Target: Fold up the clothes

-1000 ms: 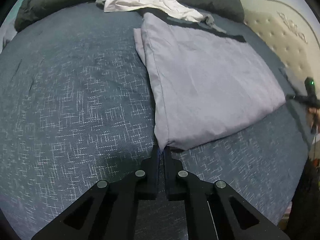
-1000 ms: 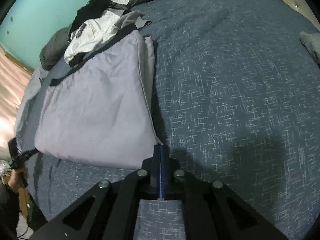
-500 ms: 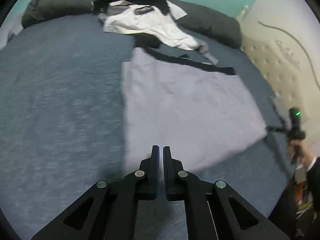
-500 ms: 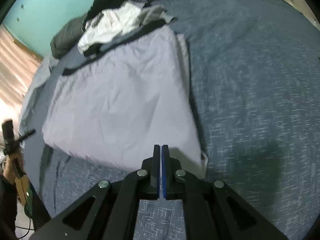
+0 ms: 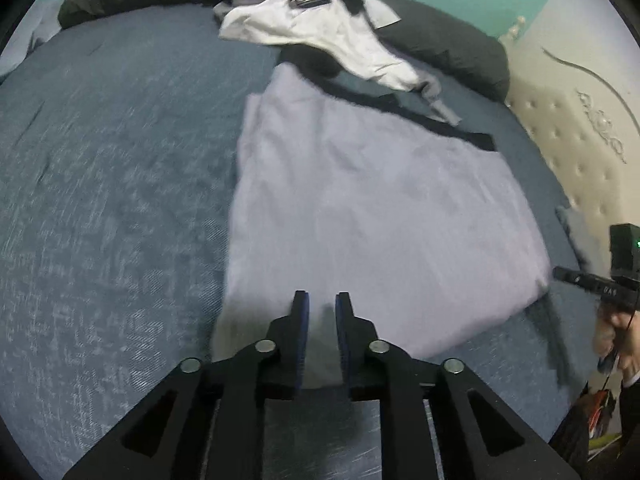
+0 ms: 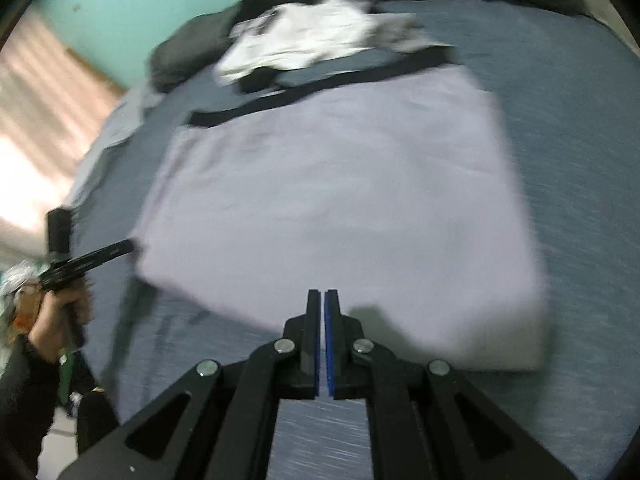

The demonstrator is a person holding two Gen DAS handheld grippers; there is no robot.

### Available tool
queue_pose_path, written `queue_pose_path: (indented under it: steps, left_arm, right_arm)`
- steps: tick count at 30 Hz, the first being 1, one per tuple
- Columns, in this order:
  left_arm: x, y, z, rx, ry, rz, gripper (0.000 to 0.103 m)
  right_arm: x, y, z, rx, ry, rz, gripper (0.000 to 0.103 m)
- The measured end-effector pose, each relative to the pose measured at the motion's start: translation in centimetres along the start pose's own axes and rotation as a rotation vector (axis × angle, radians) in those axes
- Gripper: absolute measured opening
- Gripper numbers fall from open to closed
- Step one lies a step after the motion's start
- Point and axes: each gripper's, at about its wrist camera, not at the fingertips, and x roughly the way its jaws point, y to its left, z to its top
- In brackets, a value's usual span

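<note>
left wrist view: my left tongs are opening, nothing between them, above the folded cloth on the bed. right tongs closed, seemingly empty through blur.

Left gripper: matte black fingers lined with blue pads, each linkage arm pinned by two round silver screws. Same build seen on right gripper. A green LED is lit on one unit. Dark sleeve worn on the left hand.
</note>
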Motion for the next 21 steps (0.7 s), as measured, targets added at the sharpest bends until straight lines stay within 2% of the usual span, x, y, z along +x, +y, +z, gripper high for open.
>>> queue_pose_path:
  steps: [4,7,13,21]
  left_arm:
    - [0.6,-1.9,0.7,0.012,-0.034,-0.014,0.02]
    - [0.8,-2.3,1.1,0.013,-0.058,-0.031,0.022]
    - [1.7,-2.9,0.4,0.012,-0.068,-0.083,0.025]
    - [3.3,-1.7,-0.8,-0.019,-0.079,-0.116,0.026]
  right_arm:
    - [3.2,4.6,0.4,-0.043,0.046,0.049,0.003]
    - [4.9,6.3,0.4,-0.052,0.067,0.031,0.003]
    - [8.2,7.4,0.0,-0.048,0.112,-0.065,0.003]
    - [9.0,6.9,1.9,0.0,0.078,-0.091,0.003]
